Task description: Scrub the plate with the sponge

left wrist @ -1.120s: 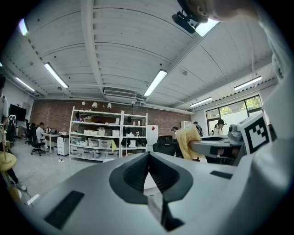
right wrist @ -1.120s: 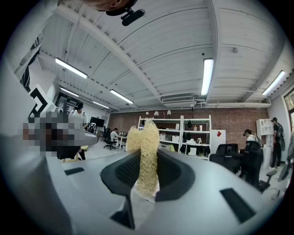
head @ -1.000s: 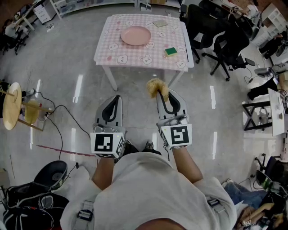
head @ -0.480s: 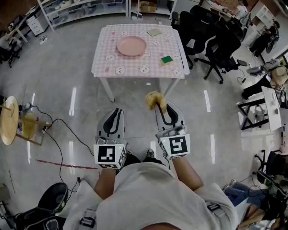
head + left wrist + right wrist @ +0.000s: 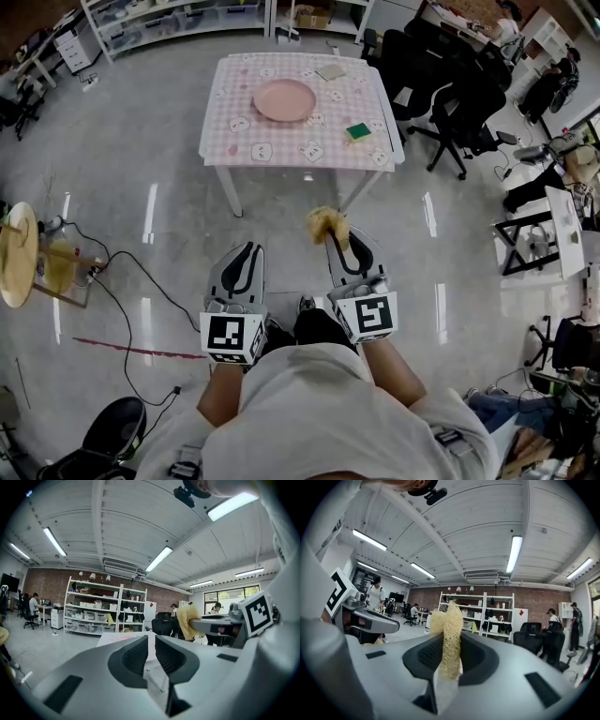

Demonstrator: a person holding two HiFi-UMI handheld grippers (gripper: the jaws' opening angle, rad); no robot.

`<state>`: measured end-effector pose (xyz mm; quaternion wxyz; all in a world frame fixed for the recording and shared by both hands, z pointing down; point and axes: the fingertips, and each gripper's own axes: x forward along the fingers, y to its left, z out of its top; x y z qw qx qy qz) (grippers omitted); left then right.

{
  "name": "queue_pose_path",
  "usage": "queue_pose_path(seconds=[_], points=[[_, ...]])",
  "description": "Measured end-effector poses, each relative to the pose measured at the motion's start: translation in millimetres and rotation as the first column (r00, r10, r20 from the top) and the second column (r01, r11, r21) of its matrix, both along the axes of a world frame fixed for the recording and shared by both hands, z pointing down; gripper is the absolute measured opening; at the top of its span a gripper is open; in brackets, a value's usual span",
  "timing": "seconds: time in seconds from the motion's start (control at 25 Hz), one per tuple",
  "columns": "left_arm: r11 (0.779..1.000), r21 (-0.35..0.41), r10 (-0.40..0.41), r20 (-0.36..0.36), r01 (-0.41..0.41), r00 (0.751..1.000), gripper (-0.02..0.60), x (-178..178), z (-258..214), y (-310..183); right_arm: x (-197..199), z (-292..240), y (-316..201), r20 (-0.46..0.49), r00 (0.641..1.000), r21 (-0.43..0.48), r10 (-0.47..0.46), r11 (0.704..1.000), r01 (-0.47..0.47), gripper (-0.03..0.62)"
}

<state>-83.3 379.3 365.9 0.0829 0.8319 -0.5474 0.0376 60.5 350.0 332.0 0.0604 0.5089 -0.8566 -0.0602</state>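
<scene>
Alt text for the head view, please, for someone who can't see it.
From above: a person on a shiny floor holds the right gripper shut on a yellow sponge, the left gripper shut and empty. Ahead, apart from both, stands a checked table with a pink plate and a green sponge.

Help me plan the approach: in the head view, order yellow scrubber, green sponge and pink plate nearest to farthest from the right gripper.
1. Yellow scrubber: in the right gripper's jaws.
2. Green sponge: on the table, right side.
3. Pink plate: farther back, mid-table.
</scene>
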Motion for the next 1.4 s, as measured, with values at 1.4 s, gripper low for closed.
queue_pose_path(seconds=[1.4], points=[[0.994, -0.111, -0.02, 0.046, 0.025, 0.999, 0.058, 17, 35, -379, 39, 34, -374, 0.121, 0.993, -0.069, -0.003, 0.998, 0.011, 0.08]])
